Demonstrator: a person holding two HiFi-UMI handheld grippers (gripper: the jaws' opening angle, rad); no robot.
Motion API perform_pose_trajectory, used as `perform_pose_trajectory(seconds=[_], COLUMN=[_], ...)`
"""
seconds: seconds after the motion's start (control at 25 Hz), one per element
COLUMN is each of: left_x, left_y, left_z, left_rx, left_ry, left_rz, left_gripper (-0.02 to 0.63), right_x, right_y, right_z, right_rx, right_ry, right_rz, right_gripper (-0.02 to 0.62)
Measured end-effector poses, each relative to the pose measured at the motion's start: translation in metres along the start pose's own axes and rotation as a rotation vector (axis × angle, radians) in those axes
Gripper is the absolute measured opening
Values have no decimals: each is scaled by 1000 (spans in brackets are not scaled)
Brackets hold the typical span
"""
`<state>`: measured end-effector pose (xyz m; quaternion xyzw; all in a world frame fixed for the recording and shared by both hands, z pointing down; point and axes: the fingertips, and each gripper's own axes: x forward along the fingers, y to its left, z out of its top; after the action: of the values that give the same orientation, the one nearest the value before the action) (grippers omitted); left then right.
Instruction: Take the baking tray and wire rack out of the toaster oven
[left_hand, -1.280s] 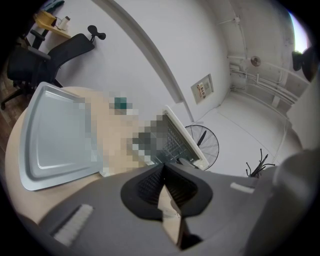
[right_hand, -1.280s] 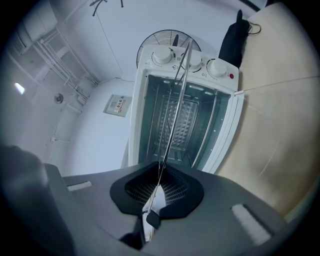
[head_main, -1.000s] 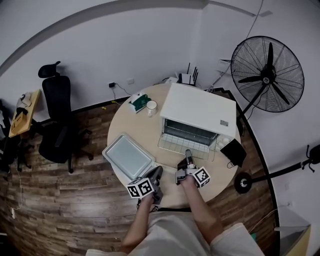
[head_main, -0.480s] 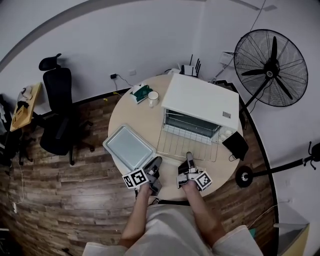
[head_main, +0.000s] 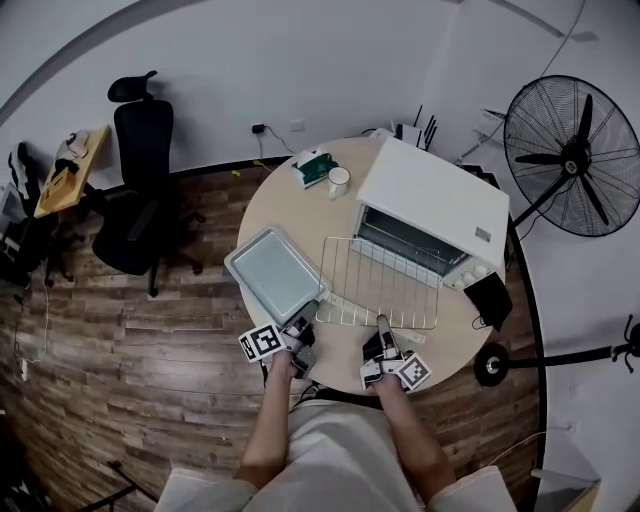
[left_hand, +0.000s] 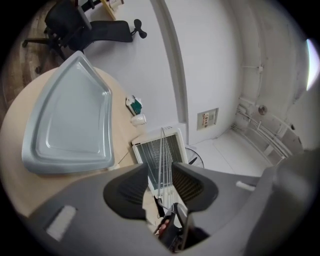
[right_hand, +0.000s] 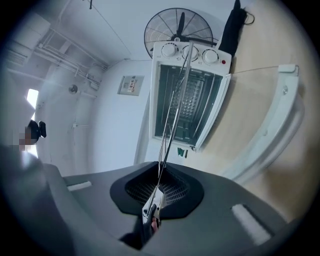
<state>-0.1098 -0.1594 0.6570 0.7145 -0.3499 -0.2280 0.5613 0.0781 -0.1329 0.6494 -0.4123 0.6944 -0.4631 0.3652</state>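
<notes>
The wire rack (head_main: 383, 285) hangs level in front of the white toaster oven (head_main: 435, 200), its far edge near the oven's mouth. My right gripper (head_main: 382, 325) is shut on the rack's near edge; in the right gripper view the rack (right_hand: 176, 105) runs edge-on from the pads (right_hand: 157, 187) toward the oven (right_hand: 190, 85). My left gripper (head_main: 308, 318) is at the rack's near left corner, and its jaws are opening. The rack's wires (left_hand: 162, 150) stand in the gap between them without being pressed. The grey baking tray (head_main: 272, 272) lies on the table to the left.
The round wooden table (head_main: 290, 215) also carries a white mug (head_main: 339, 181) and a green box (head_main: 315, 166) at the back. A black box (head_main: 493, 298) sits right of the oven. A standing fan (head_main: 575, 155) is at the right, an office chair (head_main: 145, 200) at the left.
The wire rack has slid out of the oven toward me with both grippers. The left gripper's jaws, shut on the rack before, now stand apart.
</notes>
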Motion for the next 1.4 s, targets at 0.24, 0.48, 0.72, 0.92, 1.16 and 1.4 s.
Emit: perform_pose_trajectory(seconds=[0.24, 0.48, 0.72, 0.92, 1.16, 1.4], left_x=[-28, -65, -111, -148, -192, -215], left_y=[27, 43, 65, 80, 101, 120], left_z=[6, 26, 47, 61, 77, 91], left_rx=[45, 89, 77, 69, 47, 16], left_ry=[4, -65, -166, -235, -313, -366], left_rz=[84, 129, 211, 259, 309, 354], left_gripper=[137, 92, 92, 91, 89, 89], right_x=[20, 40, 65, 76, 94, 113], right_y=[17, 12, 21, 7, 4, -2], right_z=[-51, -97, -146, -187, -238, -271], right_rx=[-11, -13, -5, 35, 49, 58], right_ry=[161, 293, 423, 525, 652, 728], right_rz=[59, 49, 53, -32, -36, -53], right_gripper=[8, 10, 21, 21, 21, 21])
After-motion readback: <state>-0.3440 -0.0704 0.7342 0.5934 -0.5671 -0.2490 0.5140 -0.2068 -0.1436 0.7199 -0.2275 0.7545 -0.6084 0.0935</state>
